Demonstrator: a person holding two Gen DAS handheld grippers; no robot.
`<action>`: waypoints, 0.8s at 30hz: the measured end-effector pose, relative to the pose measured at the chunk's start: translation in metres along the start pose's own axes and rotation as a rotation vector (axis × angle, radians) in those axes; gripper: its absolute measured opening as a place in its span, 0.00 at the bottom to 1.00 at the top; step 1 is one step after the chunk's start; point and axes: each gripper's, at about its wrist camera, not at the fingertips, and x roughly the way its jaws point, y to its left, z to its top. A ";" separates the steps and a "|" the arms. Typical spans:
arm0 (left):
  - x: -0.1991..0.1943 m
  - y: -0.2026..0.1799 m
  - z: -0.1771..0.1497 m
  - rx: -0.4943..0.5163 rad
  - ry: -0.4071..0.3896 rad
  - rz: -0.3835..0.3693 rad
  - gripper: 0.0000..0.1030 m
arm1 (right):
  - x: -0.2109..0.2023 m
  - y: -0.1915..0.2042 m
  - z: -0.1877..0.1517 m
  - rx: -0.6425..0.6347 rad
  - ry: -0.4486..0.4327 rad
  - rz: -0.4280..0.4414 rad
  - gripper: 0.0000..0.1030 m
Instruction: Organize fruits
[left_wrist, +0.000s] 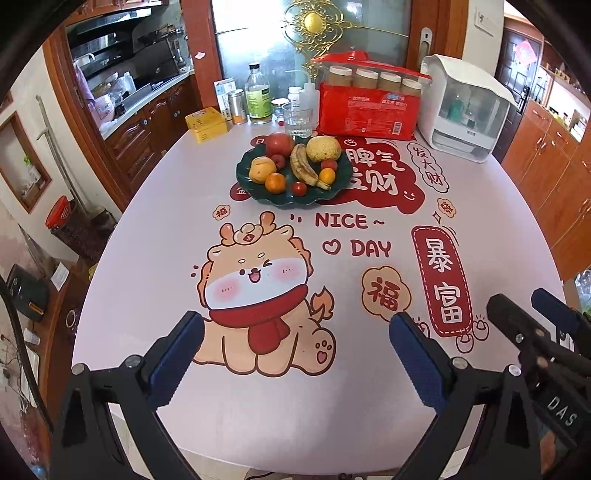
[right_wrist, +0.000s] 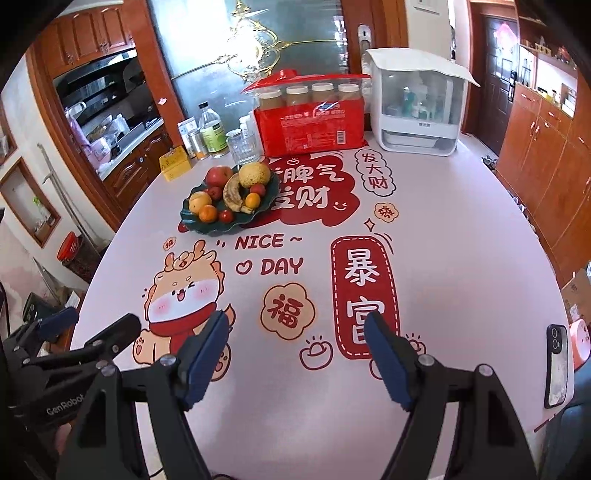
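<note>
Fruit (left_wrist: 295, 166) is all sitting together on the green plate (left_wrist: 255, 195) at the table's (left_wrist: 480, 229) far side; both the left gripper (left_wrist: 295, 354) and right gripper (right_wrist: 295, 354) are hovering spread and empty, fitting either finished or pending sorting.

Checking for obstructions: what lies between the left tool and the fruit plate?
Only printed tablecloth, no objects, between the left tool and fruit plate; seen in the left wrist view.

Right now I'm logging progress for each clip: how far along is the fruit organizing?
All the fruit visible, including the banana and apple, already sits on the green plate, which may be a start or an end state. Nothing is in hand: the left gripper and right gripper are open, empty, near the table's front edge. No loose fruit shows.
</note>
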 end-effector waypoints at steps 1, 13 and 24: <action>0.000 -0.001 0.000 0.007 -0.001 -0.001 0.97 | -0.001 0.001 0.000 -0.004 -0.002 -0.001 0.74; 0.001 -0.002 0.001 0.020 0.000 -0.005 0.97 | 0.000 0.002 0.000 0.008 -0.001 -0.004 0.74; 0.005 0.005 0.003 0.029 0.008 -0.018 0.97 | 0.001 0.004 -0.001 0.013 0.000 -0.005 0.74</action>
